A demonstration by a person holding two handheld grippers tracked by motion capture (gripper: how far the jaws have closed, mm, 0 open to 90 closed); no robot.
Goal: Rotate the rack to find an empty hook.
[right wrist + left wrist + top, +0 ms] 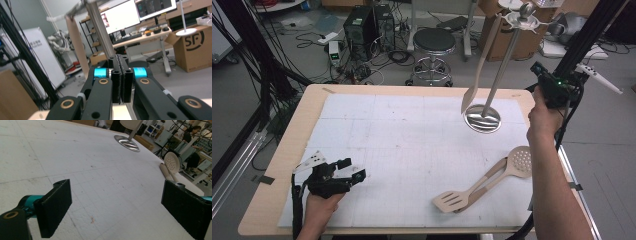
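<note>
Utensil rack (501,65): no label; box (194,47) reads "SF".

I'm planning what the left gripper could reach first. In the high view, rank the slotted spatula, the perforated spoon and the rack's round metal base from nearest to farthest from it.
From the left gripper:
1. Slotted spatula, lying at the near right of the mat.
2. Perforated spoon, farther right, its handle beside the spatula's.
3. Rack's round metal base, toward the far right.

The top of the utensil stand (518,15) is cut off by the high view's upper edge — what hangs above its hooks cannot be told. Beside the stand, in the right gripper view, the hanging spatula (76,40) is blurred, its blade cut off.
</note>
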